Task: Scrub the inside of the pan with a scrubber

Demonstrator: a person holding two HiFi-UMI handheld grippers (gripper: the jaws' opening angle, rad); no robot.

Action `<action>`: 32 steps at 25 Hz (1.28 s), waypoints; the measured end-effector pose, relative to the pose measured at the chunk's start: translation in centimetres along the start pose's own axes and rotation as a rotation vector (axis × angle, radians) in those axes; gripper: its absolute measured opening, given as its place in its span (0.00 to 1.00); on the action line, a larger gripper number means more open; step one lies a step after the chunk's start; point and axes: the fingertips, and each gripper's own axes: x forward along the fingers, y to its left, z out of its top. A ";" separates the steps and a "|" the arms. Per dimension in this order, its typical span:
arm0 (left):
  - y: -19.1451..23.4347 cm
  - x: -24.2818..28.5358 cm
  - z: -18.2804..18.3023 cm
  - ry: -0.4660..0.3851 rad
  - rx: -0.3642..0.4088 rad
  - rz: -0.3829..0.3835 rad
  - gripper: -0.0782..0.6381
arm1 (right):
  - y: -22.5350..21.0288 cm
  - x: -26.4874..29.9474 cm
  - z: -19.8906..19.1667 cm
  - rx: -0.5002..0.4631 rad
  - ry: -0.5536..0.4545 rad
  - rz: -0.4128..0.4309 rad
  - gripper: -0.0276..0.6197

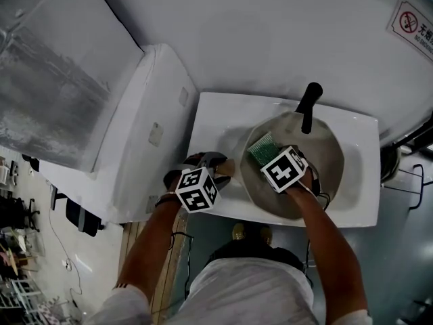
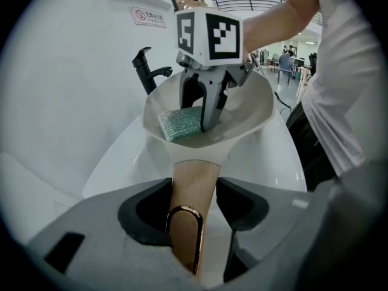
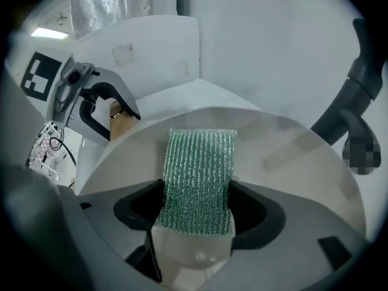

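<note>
the pan (image 1: 329, 160), pale cream inside, sits in the right half of a white sink (image 1: 358, 202). its wooden handle (image 2: 193, 190) sticks out over the sink's left part toward 9 o'clock in the head view. the green scrubber (image 3: 199, 174) is inside the pan, around 10 o'clock from the pan's middle, low near the inner wall. whether it touches that wall i cannot tell.

the right gripper (image 3: 197, 210) is clamped on the scrubber: both jaws press its long edges, and the free end sticks out ahead of them into the pan. this gripper points steeply down from the pan's 6 o'clock side.

the left gripper (image 2: 194, 206) has the wooden handle between its jaws, and the jaw tips sit against the handle's two edges, so it grips the handle. a metal hanging loop (image 2: 183, 235) at the handle's end lies between the jaws, nearer the camera.

a black faucet (image 1: 310, 103) rises at the pan's 12 o'clock. a white unit (image 1: 152, 107) stands just beside the sink at 9 o'clock. a no-smoking sign (image 1: 413, 24) hangs on the wall at 2 o'clock.
</note>
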 end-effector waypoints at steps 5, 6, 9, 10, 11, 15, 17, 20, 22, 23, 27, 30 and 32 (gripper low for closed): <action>0.0 -0.1 0.0 -0.006 0.003 0.000 0.44 | -1.6 0.2 -1.4 0.018 0.037 -0.035 0.57; 0.0 -0.1 0.0 -0.006 0.004 -0.001 0.44 | -2.0 0.2 -1.7 0.023 0.045 -0.045 0.57; 0.0 -0.1 -0.1 -0.008 0.005 -0.004 0.44 | -3.4 0.0 -2.7 0.037 0.071 -0.075 0.57; 0.0 -0.1 -0.1 -0.009 0.005 -0.005 0.44 | -4.0 -0.1 -3.1 0.042 0.079 -0.086 0.57; 0.0 -0.1 -0.1 -0.010 0.005 -0.006 0.44 | -4.5 -0.3 -3.5 0.048 0.086 -0.097 0.57; 0.0 0.0 0.0 -0.012 0.005 -0.009 0.44 | -6.4 -1.3 -4.6 0.073 0.104 -0.135 0.57; -0.1 -0.1 -0.1 -0.013 0.005 -0.009 0.44 | -6.8 -1.7 -5.0 0.081 0.106 -0.141 0.57; 0.0 -0.1 -0.1 -0.014 0.005 -0.007 0.44 | -6.8 -2.7 -5.0 0.062 0.097 -0.141 0.57; 0.0 -0.1 -0.1 -0.013 0.006 -0.008 0.44 | -6.2 -3.5 -4.5 0.039 0.079 -0.126 0.57; 0.0 -0.1 -0.1 -0.012 0.006 -0.008 0.44 | -5.6 -3.8 -4.2 0.030 0.066 -0.115 0.57; 0.0 -0.1 -0.1 -0.011 0.004 -0.008 0.44 | -2.2 -4.2 -2.7 0.000 0.018 -0.043 0.57; 0.0 0.0 -0.1 -0.010 0.003 -0.007 0.44 | 0.6 -3.8 -1.9 -0.024 0.010 0.012 0.57; 0.0 0.0 -0.1 -0.009 0.002 -0.006 0.44 | 1.9 -3.2 -1.9 -0.038 0.018 0.036 0.57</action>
